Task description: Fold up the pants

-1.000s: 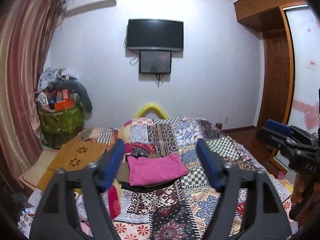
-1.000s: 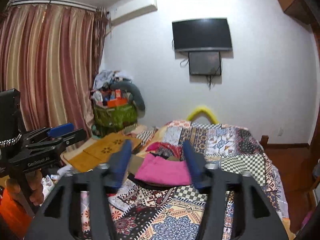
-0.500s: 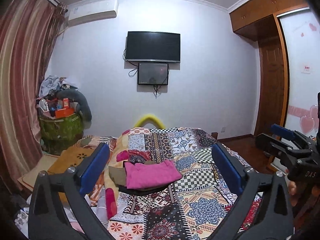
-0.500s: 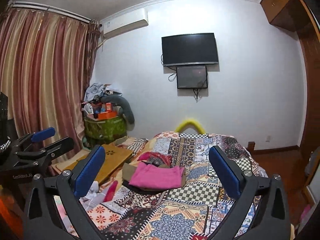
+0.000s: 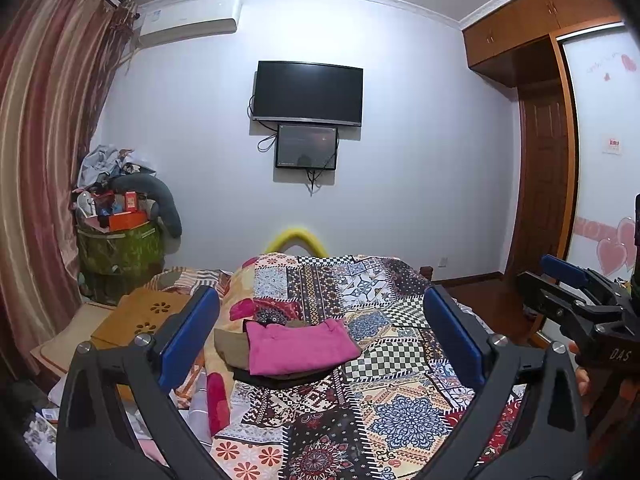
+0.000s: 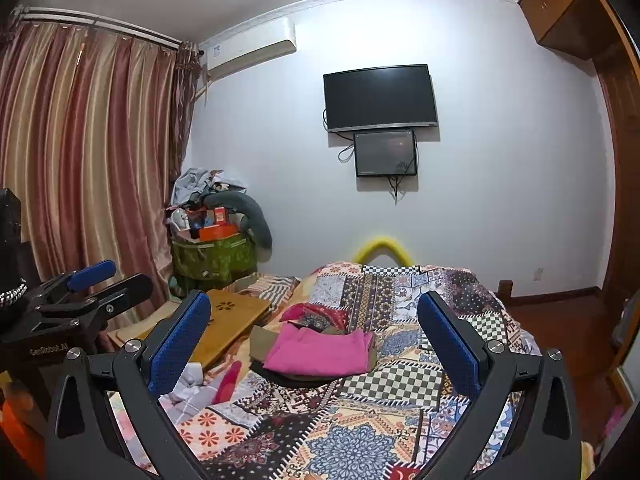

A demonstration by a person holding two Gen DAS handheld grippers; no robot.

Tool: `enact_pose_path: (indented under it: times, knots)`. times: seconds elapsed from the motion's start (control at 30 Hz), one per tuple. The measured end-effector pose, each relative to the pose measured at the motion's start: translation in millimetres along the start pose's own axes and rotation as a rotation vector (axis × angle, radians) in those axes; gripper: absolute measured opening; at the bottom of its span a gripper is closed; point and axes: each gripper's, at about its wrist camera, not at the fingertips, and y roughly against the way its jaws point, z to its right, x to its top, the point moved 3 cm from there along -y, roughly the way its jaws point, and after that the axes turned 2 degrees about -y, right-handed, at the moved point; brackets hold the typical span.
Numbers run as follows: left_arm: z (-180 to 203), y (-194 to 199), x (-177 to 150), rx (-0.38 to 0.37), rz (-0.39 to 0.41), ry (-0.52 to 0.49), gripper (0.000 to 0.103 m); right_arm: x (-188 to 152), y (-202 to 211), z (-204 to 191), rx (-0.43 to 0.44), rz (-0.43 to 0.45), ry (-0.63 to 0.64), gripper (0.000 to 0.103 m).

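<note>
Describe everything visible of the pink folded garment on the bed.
The pink garment is soft magenta cloth, folded into a flat, roughly rectangular bundle. It lies topmost on a small stack, over an olive-brown piece and a dark one showing at the stack's near edge. The stack rests on the patchwork quilt, toward the bed's left side. Its upper edge is slightly rumpled. Neither tool touches it; both are open and well short of it. Whether it is pants cannot be told.
</note>
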Motion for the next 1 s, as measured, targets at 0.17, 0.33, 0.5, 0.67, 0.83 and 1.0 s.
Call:
enact_pose_path:
  times: [0.17, 0.33, 0.5, 0.67, 0.83, 1.0]
  knots:
    - [1.0, 0.0, -1.3, 0.0, -0.002, -0.003, 0.103, -1.5, -0.3, 0.9, 0.0, -0.006, -0.006, 0.103]
    - [2.1, -0.9, -2.2, -0.002, -0.006, -0.005, 0.103, -2.1, 0.2, 2.4, -0.001, -0.01, -0.013, 0.103]
    - [0.8, -1.6, -2.0, -0.006, -0.009, -0.004, 0.103, -3.0, 0.6, 2.7, -0.003, -0.015, -0.018, 0.103]
    - [0.1, -2.2, -3.1, -0.01, -0.01, -0.001, 0.103, -3.6, 1.5, 3.0, -0.003, -0.019, -0.019, 0.103]
    - [-0.4, -3.4, -4.1, -0.013, -0.013, 0.002, 0.103, -3.7, 1.0, 3.9, -0.002, -0.022, -0.022, 0.103]
    - [0.7, -6.5, -5.0, -0.021, -0.021, 0.007, 0.103, -4.3, 0.9, 4.2, -0.002, -0.025, -0.024, 0.103]
